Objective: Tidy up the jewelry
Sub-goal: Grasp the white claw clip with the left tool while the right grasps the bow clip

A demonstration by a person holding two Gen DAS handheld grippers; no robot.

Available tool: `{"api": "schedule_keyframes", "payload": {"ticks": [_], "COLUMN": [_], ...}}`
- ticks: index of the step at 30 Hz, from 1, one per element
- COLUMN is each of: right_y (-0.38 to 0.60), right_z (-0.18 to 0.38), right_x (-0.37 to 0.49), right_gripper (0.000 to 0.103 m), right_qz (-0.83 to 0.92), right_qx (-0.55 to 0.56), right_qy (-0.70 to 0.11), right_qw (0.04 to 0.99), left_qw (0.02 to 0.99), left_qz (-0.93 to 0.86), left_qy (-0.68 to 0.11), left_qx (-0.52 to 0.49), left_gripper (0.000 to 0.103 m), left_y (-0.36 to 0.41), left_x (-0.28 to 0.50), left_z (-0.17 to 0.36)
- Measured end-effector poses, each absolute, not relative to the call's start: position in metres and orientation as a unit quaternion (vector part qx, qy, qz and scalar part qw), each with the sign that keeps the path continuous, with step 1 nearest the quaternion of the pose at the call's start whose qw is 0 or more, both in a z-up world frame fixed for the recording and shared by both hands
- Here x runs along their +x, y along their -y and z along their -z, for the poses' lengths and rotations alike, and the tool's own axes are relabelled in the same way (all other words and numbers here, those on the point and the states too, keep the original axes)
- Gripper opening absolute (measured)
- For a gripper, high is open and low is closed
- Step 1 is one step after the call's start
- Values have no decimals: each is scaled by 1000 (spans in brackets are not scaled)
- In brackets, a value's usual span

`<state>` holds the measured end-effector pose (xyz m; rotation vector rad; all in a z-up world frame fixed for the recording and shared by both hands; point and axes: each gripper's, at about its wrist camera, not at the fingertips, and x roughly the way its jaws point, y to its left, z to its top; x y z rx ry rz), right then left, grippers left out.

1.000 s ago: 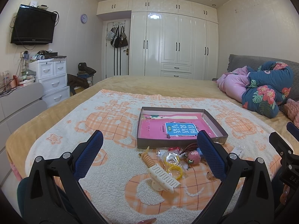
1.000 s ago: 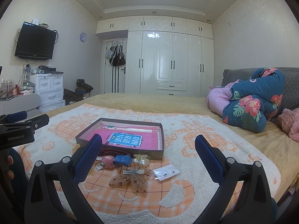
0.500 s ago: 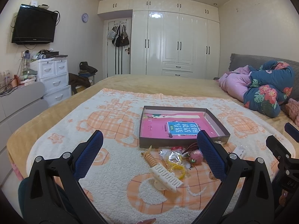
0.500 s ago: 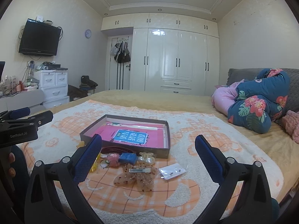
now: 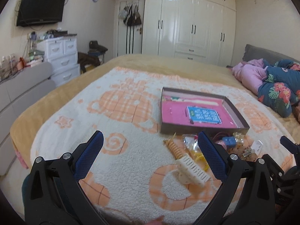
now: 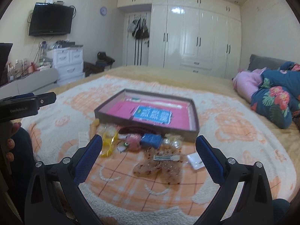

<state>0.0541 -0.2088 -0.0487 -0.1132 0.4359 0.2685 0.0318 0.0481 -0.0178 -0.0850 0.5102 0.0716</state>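
An open shallow box [image 5: 203, 127] with a pink lining and a blue card lies on the blanket; it also shows in the right wrist view [image 6: 193, 112]. A pile of accessories lies in front of it: a white hair claw [image 5: 194, 171], a spiral hair tie [image 5: 175, 148], a yellow ring [image 6: 109, 143], a pink pompom [image 6: 133, 139], a blue piece [image 6: 151, 139], a sheer bow clip [image 6: 163, 164] and a small packet [image 6: 195, 161]. My left gripper [image 5: 150, 150] is open and empty, left of the pile. My right gripper [image 6: 149, 151] is open and empty, just above the pile.
A white and orange blanket [image 5: 121, 112] covers the bed. Pink and floral bedding [image 5: 271, 86] lies at the right. A white drawer unit [image 5: 63, 56] and a grey bench [image 5: 24, 86] stand off the bed's left edge. Wardrobes [image 6: 195, 35] line the far wall.
Both grippers have moved forward and tilted down toward the pile. The left one has swung left, so the box and pile sit further right in its view. Both stay open.
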Motion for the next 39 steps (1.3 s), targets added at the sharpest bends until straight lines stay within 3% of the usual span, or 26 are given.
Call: {"api": "schedule_keyframes", "payload": {"ticks": [17, 29, 33, 37, 39], "right_y": [227, 228, 228, 228, 229], "right_z": [93, 109, 114, 118, 119], "right_x": [95, 119, 128, 131, 130], "right_gripper": [97, 95, 81, 60, 53], "right_qz": [-125, -127, -125, -129, -133], "right_qx": [-43, -27, -20, -21, -21], "right_qy": [-298, -328, -341, -346, -346], "right_qw": [945, 936, 932, 929, 928], "left_qw": [896, 873, 871, 873, 872], "left_qz": [133, 137, 128, 126, 129], "left_qy": [-398, -435, -444, -445, -446], "left_qx": [-146, -171, -165, -157, -155], "left_gripper": [92, 81, 74, 61, 49], "left_y": [-33, -27, -27, -26, -26], "left_x": [75, 90, 94, 94, 93], "left_z": [87, 108, 113, 113, 113]}}
